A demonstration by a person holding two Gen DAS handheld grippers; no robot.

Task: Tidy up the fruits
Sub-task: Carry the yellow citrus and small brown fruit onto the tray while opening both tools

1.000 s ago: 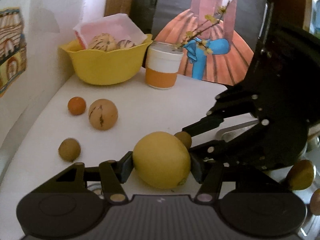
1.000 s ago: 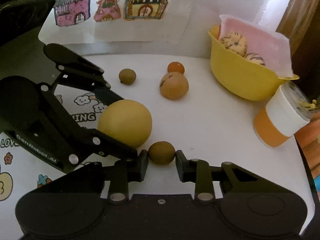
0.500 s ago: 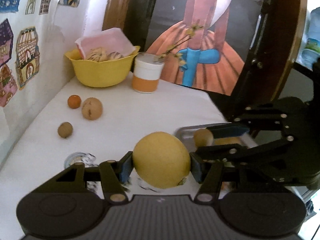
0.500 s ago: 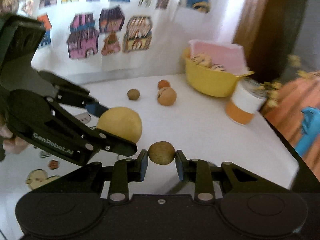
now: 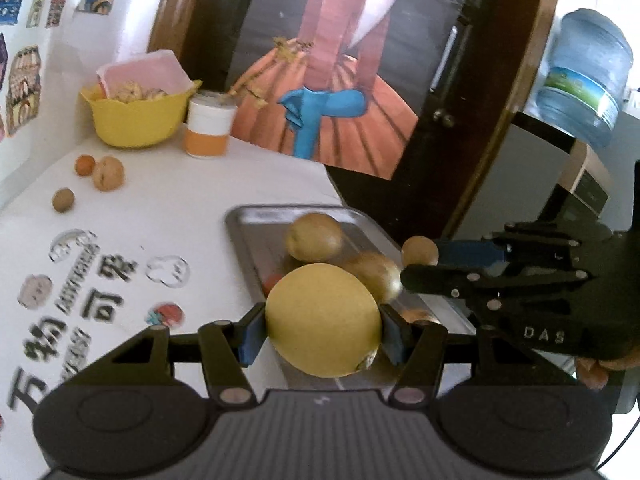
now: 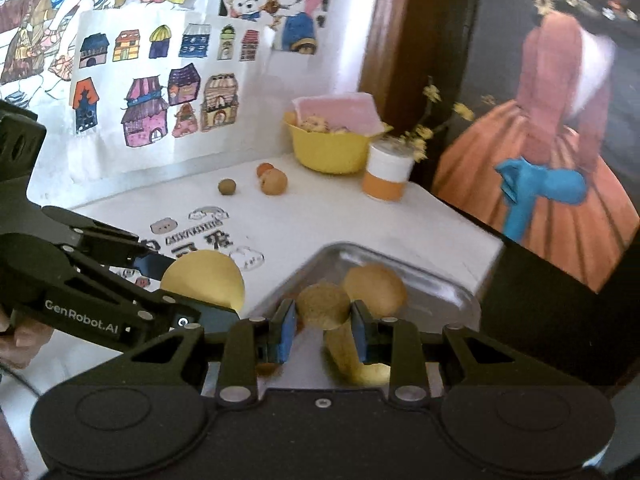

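This looks like a lived-in home, likely one with children. Hand-coloured drawings of houses (image 6: pixel 160 108) and cartoon posters (image 6: pixel 276 0) cover the wall in the upper left of the right wrist view. A large painting of a figure in an orange gown (image 5: pixel 332 80) leans behind the white counter (image 5: pixel 180 200), and a water-cooler bottle (image 5: pixel 580 76) stands at upper right.

Bright daylight, washed-out white wall (image 5: pixel 36 128) & table (image 6: pixel 320 216). Motion blur on tray (image 6: pixel 460 296) fruit. Heavy fisheye warp, dark vignette at corners.
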